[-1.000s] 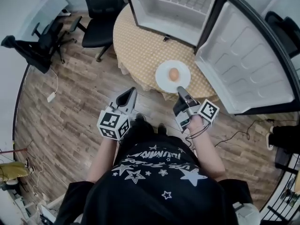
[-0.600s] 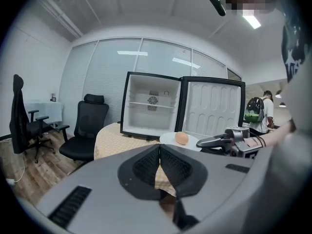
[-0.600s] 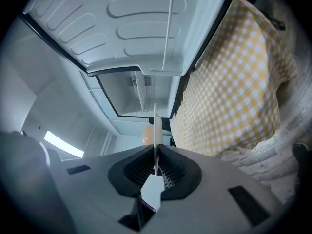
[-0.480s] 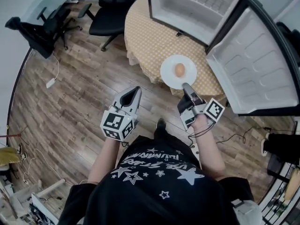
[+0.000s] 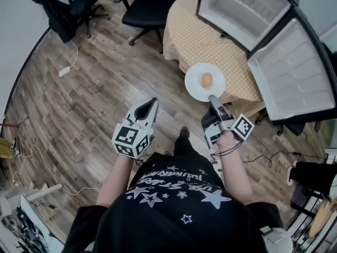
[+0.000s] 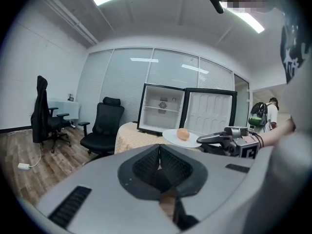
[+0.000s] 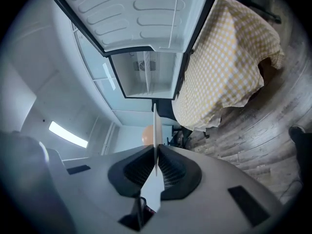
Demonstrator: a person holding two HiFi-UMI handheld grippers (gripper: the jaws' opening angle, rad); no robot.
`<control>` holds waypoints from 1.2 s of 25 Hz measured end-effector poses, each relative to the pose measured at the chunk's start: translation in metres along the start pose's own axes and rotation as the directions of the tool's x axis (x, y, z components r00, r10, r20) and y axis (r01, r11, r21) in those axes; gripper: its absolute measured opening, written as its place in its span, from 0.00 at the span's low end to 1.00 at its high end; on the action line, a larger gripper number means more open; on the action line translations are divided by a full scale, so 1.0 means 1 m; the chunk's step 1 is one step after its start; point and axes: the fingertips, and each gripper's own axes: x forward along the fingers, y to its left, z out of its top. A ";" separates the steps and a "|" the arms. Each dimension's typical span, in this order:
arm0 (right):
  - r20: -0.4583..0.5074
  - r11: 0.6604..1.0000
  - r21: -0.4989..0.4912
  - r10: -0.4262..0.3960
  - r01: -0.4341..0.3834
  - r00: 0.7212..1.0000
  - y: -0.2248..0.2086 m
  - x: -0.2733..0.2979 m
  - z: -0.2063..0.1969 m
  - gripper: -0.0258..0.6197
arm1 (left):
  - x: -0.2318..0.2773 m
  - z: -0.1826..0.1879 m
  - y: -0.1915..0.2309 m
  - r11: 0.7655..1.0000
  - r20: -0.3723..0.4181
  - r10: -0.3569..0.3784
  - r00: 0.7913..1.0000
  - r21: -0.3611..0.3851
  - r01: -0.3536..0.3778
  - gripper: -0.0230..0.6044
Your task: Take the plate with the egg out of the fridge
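Right gripper [image 7: 155, 152]: jaws clamped on the near rim of the white plate [image 5: 196, 84]; in the right gripper view the plate runs edge-on straight out between the pads. Plate is held about level in the air, outside the small fridge [image 5: 243, 9]; in the head view it sits over the near edge of the table. Brown egg [image 5: 207, 80] lies roughly mid-plate. Left gripper [image 6: 159, 150]: jaws together, nothing between them, held to the left of the plate and well apart from it, pointing roughly the same way as the right one. Both grippers are out in front of the person's black T-shirt with white stars [image 5: 179, 199]. Beyond the plate is a round table under a yellow checked cloth [image 5: 192, 38]. The fridge stands on it with its fridge door [image 5: 295, 75] swung wide to the right, white inside. Black office chair [image 5: 150, 4] is just beside the table on the left. A second chair with a dark jacket draped over it [image 5: 63, 12] is further left, near the wall. Wood plank floor [image 5: 89, 104] with a white adapter and cable [image 5: 64, 71] lying on it. In the left gripper view a person with a green backpack [image 6: 258, 115] stands in the far right background.
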 end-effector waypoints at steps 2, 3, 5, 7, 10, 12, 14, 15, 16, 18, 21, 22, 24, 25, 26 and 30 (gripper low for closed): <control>0.001 1.000 -0.004 0.002 -0.002 1.000 0.002 -0.017 -0.023 0.10 | -0.024 -0.010 -0.005 1.000 0.005 -0.009 1.000 -0.002 0.009 0.05; 0.004 1.000 -0.006 0.001 -0.001 1.000 0.002 -0.027 -0.034 0.10 | -0.035 -0.016 -0.008 1.000 0.008 -0.016 1.000 -0.005 0.016 0.05; 0.013 1.000 -0.012 -0.006 0.006 1.000 0.002 -0.049 -0.049 0.10 | -0.051 -0.025 -0.018 0.999 0.015 -0.034 0.999 -0.009 0.034 0.05; 0.026 1.000 -0.019 -0.014 0.015 1.000 0.002 -0.067 -0.057 0.10 | -0.060 -0.030 -0.026 0.998 0.020 -0.057 0.998 -0.006 0.057 0.05; 0.053 0.999 -0.016 -0.029 0.030 0.998 0.001 -0.087 -0.064 0.10 | -0.068 -0.037 -0.033 0.996 0.011 -0.087 0.996 -0.003 0.087 0.05; 0.066 0.999 -0.013 -0.041 0.042 0.997 -0.002 -0.100 -0.067 0.10 | -0.073 -0.044 -0.037 0.995 0.001 -0.097 0.995 -0.012 0.097 0.05; 0.069 0.999 -0.021 -0.046 0.047 0.997 -0.003 -0.110 -0.067 0.10 | -0.078 -0.046 -0.043 0.995 0.002 -0.102 0.995 -0.010 0.102 0.05; 0.067 0.998 -0.026 -0.046 0.048 0.997 -0.004 -0.112 -0.066 0.10 | -0.079 -0.047 -0.045 0.995 0.001 -0.102 0.995 -0.004 0.102 0.05; 0.064 0.998 -0.030 -0.047 0.049 0.997 -0.004 -0.113 -0.066 0.10 | -0.081 -0.047 -0.046 0.995 -0.001 -0.098 0.995 0.002 0.098 0.05; 0.056 0.998 -0.035 -0.043 0.045 0.998 -0.003 -0.110 -0.065 0.10 | -0.083 -0.050 -0.046 0.996 -0.009 -0.084 0.996 -0.001 0.084 0.05; 0.040 0.999 -0.035 -0.014 0.015 0.999 0.003 -0.107 -0.068 0.10 | -0.087 -0.054 -0.049 0.997 -0.020 -0.073 0.997 -0.011 0.073 0.05; 0.033 0.999 -0.033 -0.003 0.004 0.999 0.005 -0.108 -0.069 0.10 | -0.088 -0.054 -0.052 0.997 -0.021 -0.073 0.997 -0.007 0.073 0.05; 0.011 1.000 -0.024 0.015 -0.015 1.000 0.008 -0.110 -0.072 0.10 | -0.089 -0.052 -0.060 0.997 -0.021 -0.070 0.997 0.013 0.070 0.05; -0.001 1.000 -0.020 0.022 -0.022 1.000 0.009 -0.112 -0.072 0.10 | -0.089 -0.051 -0.064 0.998 -0.019 -0.066 0.998 0.022 0.066 0.05; -0.012 0.999 -0.018 0.027 -0.027 1.000 0.010 -0.115 -0.072 0.10 | -0.088 -0.048 -0.068 0.998 -0.015 -0.062 0.998 0.029 0.062 0.05; -0.046 1.000 -0.015 0.022 -0.023 0.999 0.009 -0.136 -0.061 0.10 | -0.078 -0.040 -0.096 0.999 0.014 -0.043 0.999 0.023 0.043 0.05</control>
